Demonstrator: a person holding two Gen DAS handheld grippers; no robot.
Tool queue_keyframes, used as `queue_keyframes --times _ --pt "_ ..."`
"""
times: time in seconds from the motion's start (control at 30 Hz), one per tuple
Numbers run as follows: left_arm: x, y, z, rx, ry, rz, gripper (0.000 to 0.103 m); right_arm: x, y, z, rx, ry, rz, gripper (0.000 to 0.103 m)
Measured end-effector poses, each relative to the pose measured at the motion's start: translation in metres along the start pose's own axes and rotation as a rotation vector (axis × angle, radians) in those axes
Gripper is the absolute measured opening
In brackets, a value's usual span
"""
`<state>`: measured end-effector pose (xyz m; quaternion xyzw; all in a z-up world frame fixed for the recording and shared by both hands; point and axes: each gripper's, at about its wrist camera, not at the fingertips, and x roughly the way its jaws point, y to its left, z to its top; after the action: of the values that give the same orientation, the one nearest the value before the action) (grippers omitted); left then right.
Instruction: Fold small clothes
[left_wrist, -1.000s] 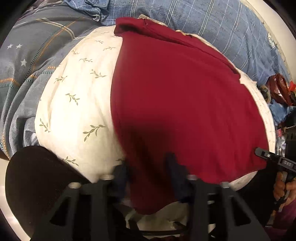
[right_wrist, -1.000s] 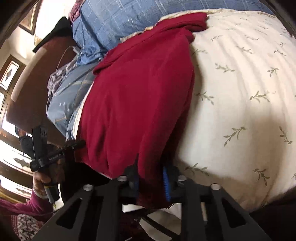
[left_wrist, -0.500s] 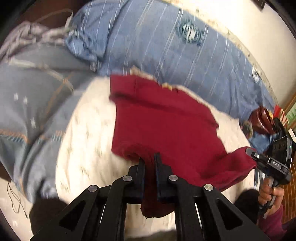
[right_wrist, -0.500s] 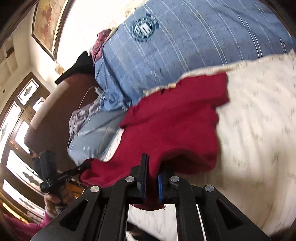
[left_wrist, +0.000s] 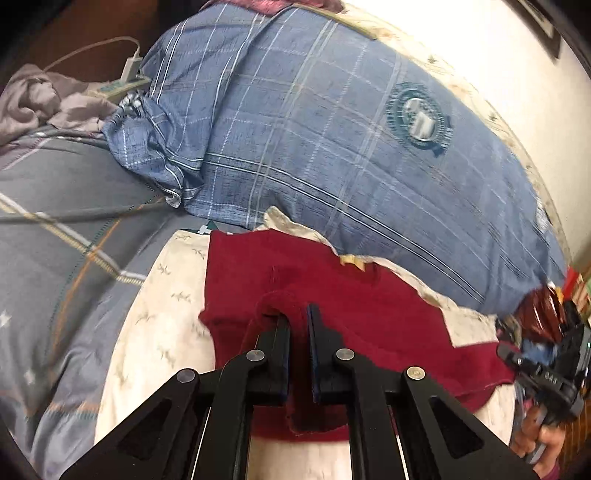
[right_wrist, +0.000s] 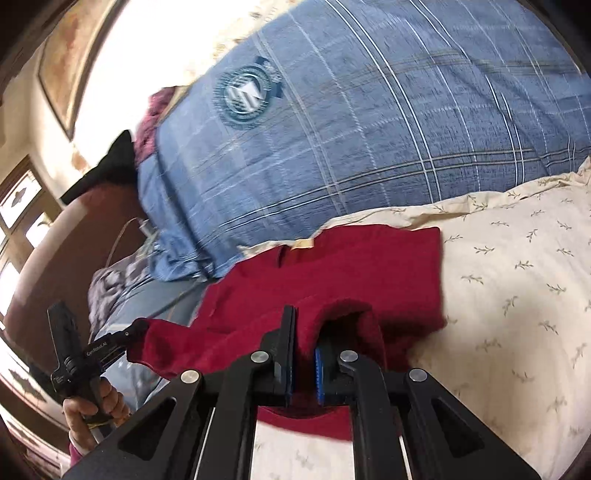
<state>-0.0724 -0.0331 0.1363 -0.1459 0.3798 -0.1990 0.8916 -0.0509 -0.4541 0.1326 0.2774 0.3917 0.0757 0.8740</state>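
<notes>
A dark red shirt (left_wrist: 373, 306) lies on a cream leaf-print pillow (left_wrist: 162, 332) on the bed. My left gripper (left_wrist: 298, 314) is shut on one corner of the shirt's near hem and holds it lifted over the shirt's body. My right gripper (right_wrist: 306, 321) is shut on the other hem corner of the red shirt (right_wrist: 354, 258), also lifted. The right gripper shows at the right edge of the left wrist view (left_wrist: 517, 360), and the left gripper at the left of the right wrist view (right_wrist: 135, 330). The shirt's collar end lies far, by the blue bedding.
A big blue plaid duvet (left_wrist: 332, 129) is bunched behind the pillow (right_wrist: 517, 295). Grey plaid bedding (left_wrist: 55, 258) lies to the left, with a white charger and cable (left_wrist: 129, 66) beyond it. A dark wooden headboard (right_wrist: 48, 266) and windows are at the right wrist view's left.
Both grippers have lifted the shirt's near hem off the pillow and carried it forward, towards the collar end. The shirt now doubles over itself.
</notes>
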Motion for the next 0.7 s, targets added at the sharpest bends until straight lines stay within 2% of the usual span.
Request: queue_keyframes --times 0.07,0.27,0.7 --pt "0.021 0.0 0.008 -0.022 0.011 0.0 0.006 0.013 -0.004 0.008 -0.003 0.012 -0.012 0.007" --pt "0.067 -0.009 0.022 0.003 -0.004 0.095 0.006 0.043 -0.011 0.026 -0.016 0.027 -0.044 0.007" --pt "0.08 -0.012 0.044 0.026 -0.036 0.127 0.006 0.088 -0.015 0.052 -0.03 0.035 -0.086 0.007"
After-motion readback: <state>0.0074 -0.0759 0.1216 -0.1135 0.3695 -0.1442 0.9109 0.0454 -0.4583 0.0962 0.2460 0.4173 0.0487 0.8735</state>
